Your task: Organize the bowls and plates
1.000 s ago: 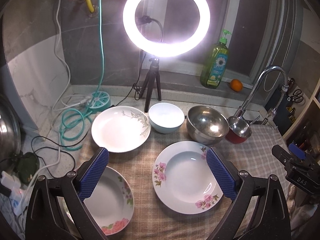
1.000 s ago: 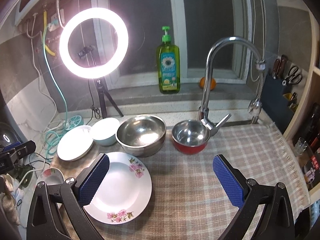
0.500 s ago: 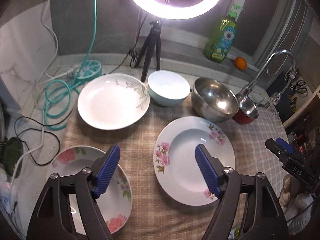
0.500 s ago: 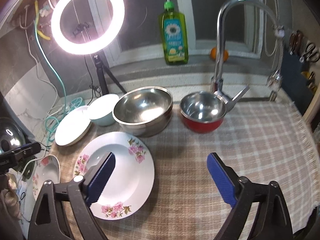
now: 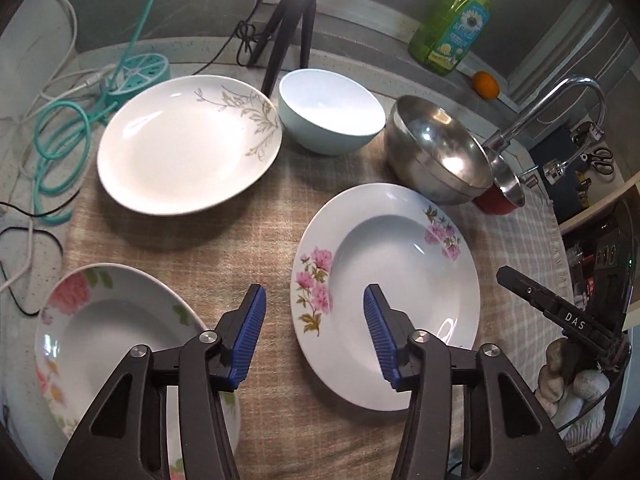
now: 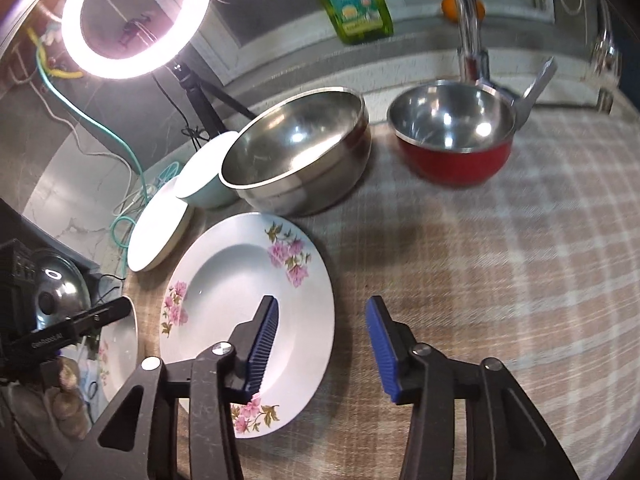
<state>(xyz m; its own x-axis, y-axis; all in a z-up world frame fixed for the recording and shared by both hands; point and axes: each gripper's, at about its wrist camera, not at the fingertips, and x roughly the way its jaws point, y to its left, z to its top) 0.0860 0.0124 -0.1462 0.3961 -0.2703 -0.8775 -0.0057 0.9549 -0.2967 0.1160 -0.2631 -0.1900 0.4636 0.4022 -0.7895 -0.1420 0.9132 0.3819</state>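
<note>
A checked cloth (image 6: 500, 248) is spread over the counter (image 5: 48, 216), and all the dishes but one are set on it. The pink-flowered plate (image 5: 400, 280) lies in the middle of the cloth. The left gripper (image 5: 314, 330) is held released over its left rim, one pad above the cloth and the other above the plate's well; whether the plate is touched cannot be told. The right gripper (image 6: 322, 344) is likewise released at the opposite rim, its left pad over the plate and its right pad over bare cloth, with nothing grasped. A white plate with a leaf pattern (image 5: 188, 144) lies at the back left. A second flowered plate (image 5: 116, 328) lies at the near left, partly off the cloth's edge. A large steel bowl (image 6: 296, 160) stands behind the pink-flowered plate, very close to its far rim. A pale blue bowl (image 5: 330, 110) is seen between the leaf plate and the steel bowl. A small red bowl with a steel inside (image 6: 454, 134) stands to the right, by the faucet (image 5: 560, 100). A green soap bottle (image 5: 456, 28) and an orange (image 5: 485, 85) are set on the ledge behind.
</note>
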